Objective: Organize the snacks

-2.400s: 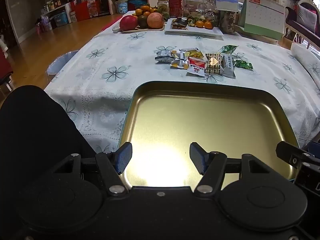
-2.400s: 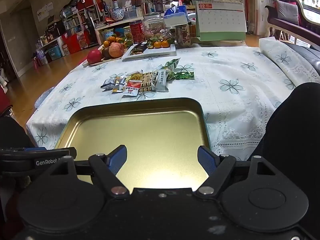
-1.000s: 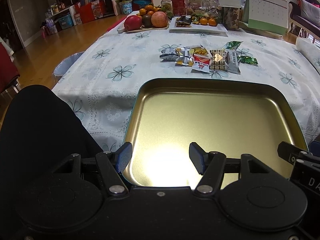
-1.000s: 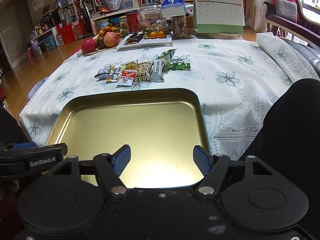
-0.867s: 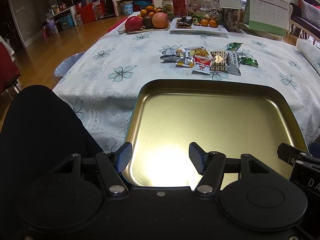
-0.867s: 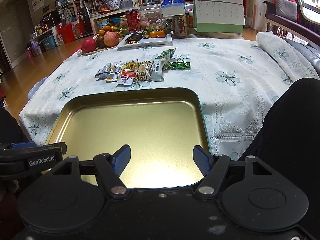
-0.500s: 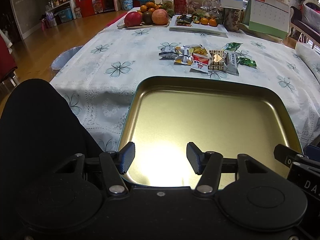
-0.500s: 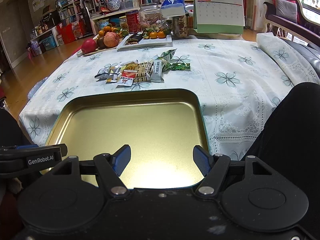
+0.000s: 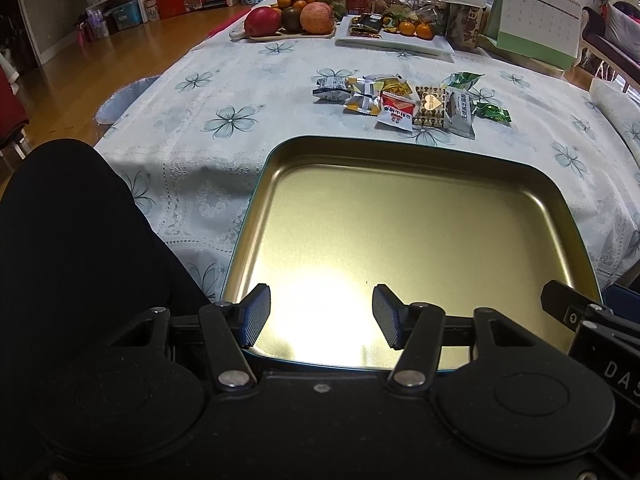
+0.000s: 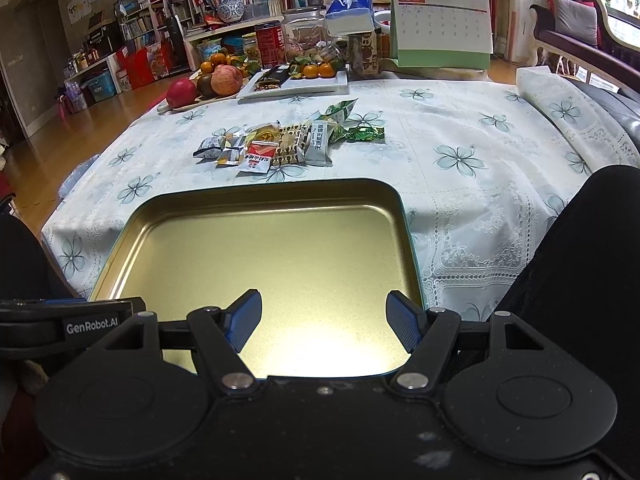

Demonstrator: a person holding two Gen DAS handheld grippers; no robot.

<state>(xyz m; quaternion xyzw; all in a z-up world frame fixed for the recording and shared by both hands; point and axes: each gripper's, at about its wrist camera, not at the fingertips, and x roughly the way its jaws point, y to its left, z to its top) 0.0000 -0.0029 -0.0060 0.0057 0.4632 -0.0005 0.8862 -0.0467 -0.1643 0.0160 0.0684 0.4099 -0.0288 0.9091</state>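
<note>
Filling most of both views, a table under a white floral tablecloth (image 9: 224, 80) stands in a cluttered living room with a wooden floor (image 9: 132, 52) and shelves along the far wall. Near its front edge lies a shallow gold tin tray (image 9: 400, 216), bare inside. Just beyond the tray's far rim sits a cluster of wrapped snacks (image 9: 400, 100), untouched. Further back are a fruit board (image 9: 292, 20), a white plate (image 9: 396, 36) and a desk calendar (image 9: 532, 20). The left gripper (image 9: 320, 316) and right gripper (image 10: 324, 322) hover side by side over the tray's near edge, tilted downward, both released with nothing between the pads. Compared with a second ago, the left jaws stand slightly narrower; the right gripper looks unchanged, and the snacks lie as before.
</note>
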